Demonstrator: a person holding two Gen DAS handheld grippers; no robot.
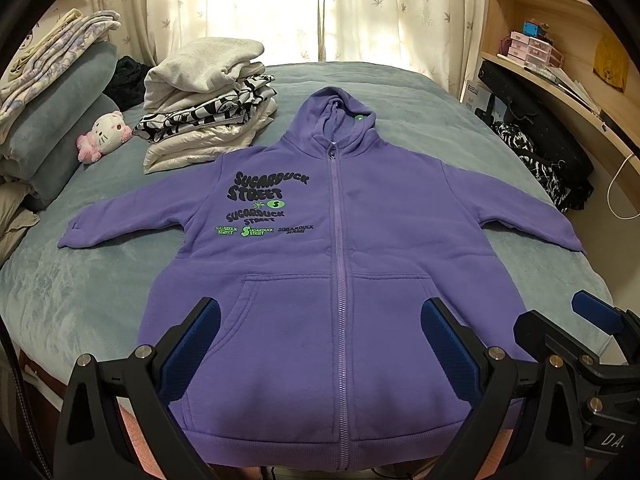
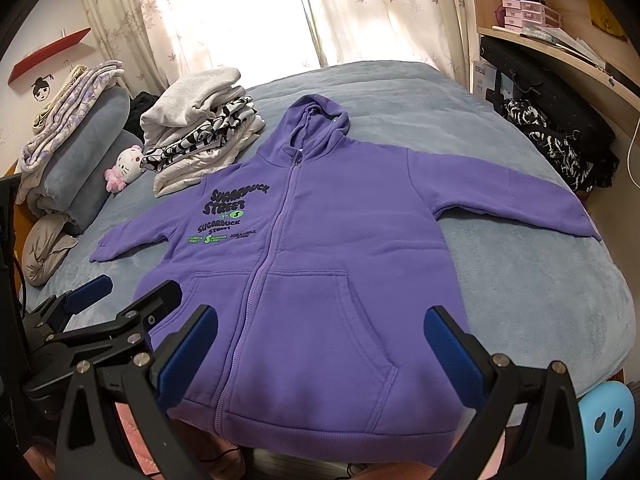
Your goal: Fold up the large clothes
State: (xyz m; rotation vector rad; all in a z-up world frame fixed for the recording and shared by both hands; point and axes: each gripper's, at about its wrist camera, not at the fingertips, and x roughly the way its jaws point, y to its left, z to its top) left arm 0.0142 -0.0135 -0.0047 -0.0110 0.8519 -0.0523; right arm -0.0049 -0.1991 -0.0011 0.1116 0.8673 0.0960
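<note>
The hoodie [image 1: 340,240] lies flat on the bed [image 1: 100,300], face up and zipped, sleeves spread, hem at the near edge. Nothing is folded yet, so I judge the first fold comes next: take a sleeve at its cuff and bring it straight across the chest, keeping the body smooth. It is purple fleece with dark and green lettering. The left gripper [image 1: 320,344] and right gripper [image 2: 322,344] both hang wide open and empty above the hem.
</note>
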